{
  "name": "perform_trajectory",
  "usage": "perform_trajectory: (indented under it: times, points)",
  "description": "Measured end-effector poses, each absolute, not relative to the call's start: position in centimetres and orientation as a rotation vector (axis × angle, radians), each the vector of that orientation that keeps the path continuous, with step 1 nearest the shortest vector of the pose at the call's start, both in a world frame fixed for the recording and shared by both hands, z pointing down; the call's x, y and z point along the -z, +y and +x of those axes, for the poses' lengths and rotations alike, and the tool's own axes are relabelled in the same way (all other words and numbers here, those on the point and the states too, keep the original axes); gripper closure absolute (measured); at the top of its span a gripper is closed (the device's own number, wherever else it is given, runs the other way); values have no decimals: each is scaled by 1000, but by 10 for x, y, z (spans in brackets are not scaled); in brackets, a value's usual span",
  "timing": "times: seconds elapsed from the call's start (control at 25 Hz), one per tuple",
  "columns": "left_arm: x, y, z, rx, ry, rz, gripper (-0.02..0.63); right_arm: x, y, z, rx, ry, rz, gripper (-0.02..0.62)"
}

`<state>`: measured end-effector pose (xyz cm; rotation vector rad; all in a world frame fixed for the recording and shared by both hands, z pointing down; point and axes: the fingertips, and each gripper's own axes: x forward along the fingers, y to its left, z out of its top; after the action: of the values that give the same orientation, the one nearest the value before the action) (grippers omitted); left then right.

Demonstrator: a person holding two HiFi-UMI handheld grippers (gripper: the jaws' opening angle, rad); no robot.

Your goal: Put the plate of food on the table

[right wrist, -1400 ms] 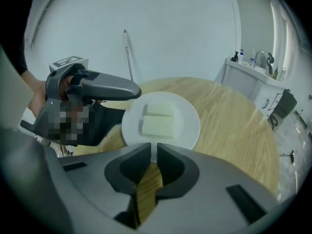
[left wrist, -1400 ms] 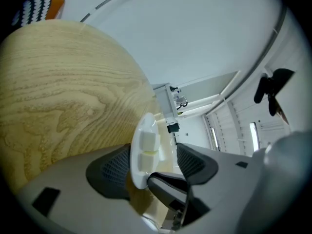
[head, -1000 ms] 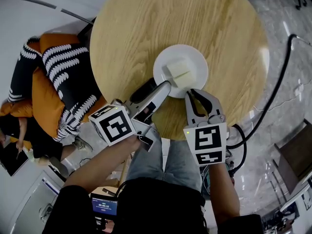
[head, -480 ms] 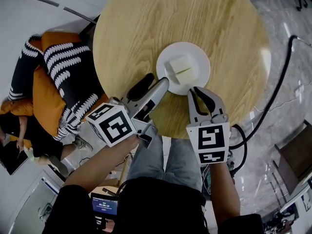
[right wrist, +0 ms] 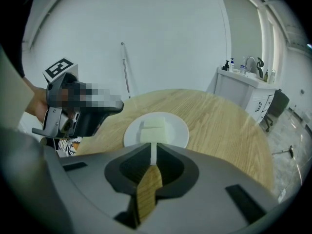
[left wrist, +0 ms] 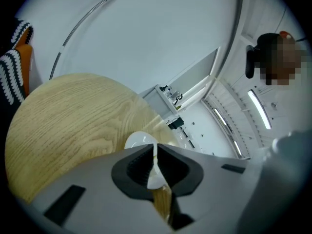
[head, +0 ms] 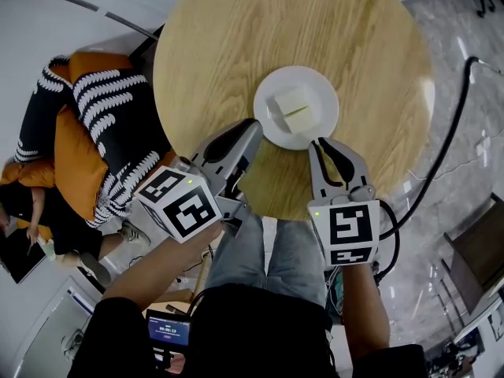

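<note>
**Head view.** The plate (head: 324,93) rests flat on the round wooden table (head: 213,46), on the half nearer the person, with two pale blocks of food (head: 293,109) on it. The left tool (head: 253,126) lies over the table just beside the plate's near-left rim. The right tool (head: 320,142) points at the plate's near rim. Whether either tip touches the rim cannot be told. Orange and striped cushions (head: 94,124) lie beyond the table's left edge. A black cable (head: 450,144) curves over the floor (head: 465,93) on the right, clear of the table.

**Left gripper view.** The left tool (left wrist: 155,156) has just been closing. Its jaws stand pressed nearly together with only a thin slit between them, and nothing is between them. The plate (left wrist: 139,141) shows just past the tips, on the table (left wrist: 63,121). A white cabinet (left wrist: 163,100) stands beyond the table's far edge.

**Right gripper view.** The right tool (right wrist: 154,156) has its jaws pressed together to a narrow slit, gripping nothing. The plate (right wrist: 178,130) with the food (right wrist: 153,129) lies directly ahead of the tips. The left tool (right wrist: 121,107) reaches in from the left beside the plate. A counter (right wrist: 241,84) with bottles stands against the far wall.
</note>
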<state>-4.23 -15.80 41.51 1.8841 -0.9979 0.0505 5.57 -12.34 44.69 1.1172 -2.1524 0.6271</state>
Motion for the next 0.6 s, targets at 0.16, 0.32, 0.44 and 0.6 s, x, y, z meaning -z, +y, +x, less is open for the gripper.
perform_trajectory:
  times: [0.16, 0.32, 0.44, 0.6]
  points:
    - [-408, -158, -39, -65, -994, 1911, 600, -440, -125, 55, -614, -2162, 1123, 554]
    - [-399, -159, -37, -87, -985, 1962, 600, -435, -125, 54, -607, -2180, 1119, 554]
    - [-390, -161, -35, -89, -977, 1990, 600, -428, -127, 56, -601, -2191, 1121, 554]
    - [-373, -169, -32, -73, -966, 2025, 600, -414, -133, 60, -574, -2198, 1125, 554]
